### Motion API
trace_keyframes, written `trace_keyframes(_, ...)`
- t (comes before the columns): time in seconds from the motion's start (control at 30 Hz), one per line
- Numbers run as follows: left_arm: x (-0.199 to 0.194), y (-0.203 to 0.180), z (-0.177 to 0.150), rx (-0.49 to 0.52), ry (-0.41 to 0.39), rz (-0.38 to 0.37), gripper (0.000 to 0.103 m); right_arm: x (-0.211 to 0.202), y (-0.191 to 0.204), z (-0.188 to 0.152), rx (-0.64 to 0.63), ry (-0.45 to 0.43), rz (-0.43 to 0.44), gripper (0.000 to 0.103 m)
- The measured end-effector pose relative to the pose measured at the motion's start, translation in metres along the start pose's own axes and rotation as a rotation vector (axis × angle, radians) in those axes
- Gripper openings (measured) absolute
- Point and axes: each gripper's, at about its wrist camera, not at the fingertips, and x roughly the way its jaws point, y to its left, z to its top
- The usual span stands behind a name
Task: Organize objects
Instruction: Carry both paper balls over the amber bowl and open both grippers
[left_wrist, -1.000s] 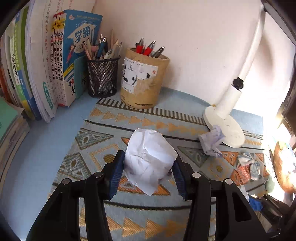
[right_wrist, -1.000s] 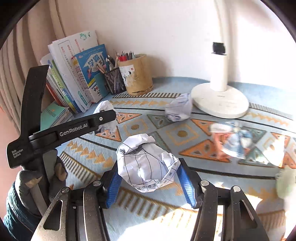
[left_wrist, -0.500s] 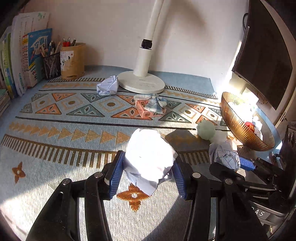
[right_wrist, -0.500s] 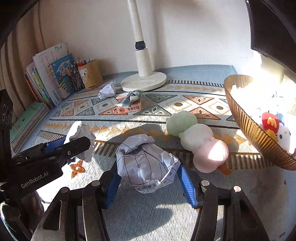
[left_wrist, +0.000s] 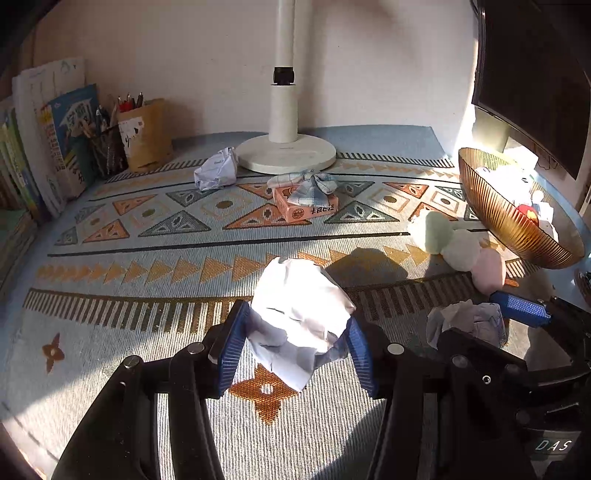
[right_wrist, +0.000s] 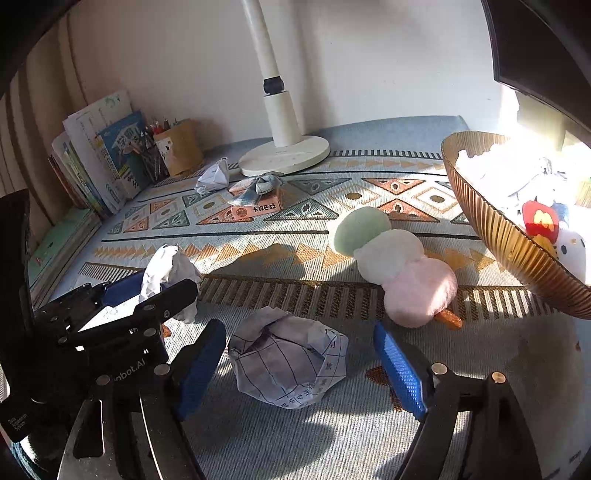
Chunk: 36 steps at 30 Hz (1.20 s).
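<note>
My left gripper (left_wrist: 297, 320) has a crumpled plain white paper ball (left_wrist: 299, 295) between its blue pads, just above the patterned mat; its jaws are opening slightly and the pads still touch the paper. A crumpled grid-lined paper ball (right_wrist: 288, 363) lies on the mat inside my right gripper (right_wrist: 299, 330). The right jaws are opening, wide, with both pads clear of that ball. The two grippers sit side by side, the left gripper (right_wrist: 122, 314) showing in the right wrist view. A ribbed golden bowl (right_wrist: 509, 251) holding paper and toys stands to the right.
A green, white and pink plush skewer (right_wrist: 391, 258) lies beside the bowl. Further back are an orange box with a checked cloth bow (left_wrist: 306, 206), another paper ball (left_wrist: 216, 173), a white lamp base (left_wrist: 286, 153), pen holders (left_wrist: 144, 134) and books (left_wrist: 55, 140). A dark monitor (left_wrist: 535, 74) stands behind the bowl.
Both grippers swung from the book side to the mat's front right near the bowl. The right jaws spread and let go of the grid-lined paper ball, which now rests on the mat.
</note>
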Motion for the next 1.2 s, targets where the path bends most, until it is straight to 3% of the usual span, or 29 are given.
trace_keyframes(0.13,0.002,0.002,0.000,0.000,0.012,0.003,0.050,-0.003,0.002,0.000,-0.006,-0.023,-0.032,0.081)
trace_keyframes(0.27,0.001,0.002,0.000,-0.006,0.006,0.000,0.050,0.004,0.009,0.000,-0.051,0.010,-0.019,0.078)
trace_keyframes(0.33,0.001,0.003,0.000,-0.004,0.008,0.000,0.050,0.006,0.010,-0.001,-0.056,0.020,-0.024,0.062)
trace_keyframes(0.47,0.001,0.002,-0.001,-0.008,0.008,-0.009,0.050,-0.006,0.009,-0.002,-0.047,-0.059,-0.038,0.062)
trace_keyframes(0.67,0.000,0.001,-0.001,-0.008,0.002,-0.019,0.049,-0.010,0.006,-0.001,-0.031,-0.073,-0.042,0.062)
trace_keyframes(0.77,-0.004,-0.003,0.001,0.001,-0.009,0.001,0.048,-0.024,-0.006,0.000,0.045,-0.113,-0.032,0.062)
trace_keyframes(0.8,-0.008,-0.005,0.003,0.000,-0.013,-0.019,0.048,-0.032,-0.016,0.002,0.100,-0.126,-0.011,0.062)
trace_keyframes(0.9,-0.029,-0.023,0.028,-0.017,-0.039,-0.172,0.048,-0.071,-0.051,0.017,0.244,-0.236,0.008,0.062)
trace_keyframes(1.07,-0.046,-0.083,0.096,0.050,-0.111,-0.395,0.048,-0.148,-0.117,0.050,0.403,-0.427,-0.211,0.062)
trace_keyframes(1.2,-0.023,-0.134,0.128,0.090,-0.103,-0.492,0.048,-0.162,-0.163,0.071,0.466,-0.438,-0.317,0.062)
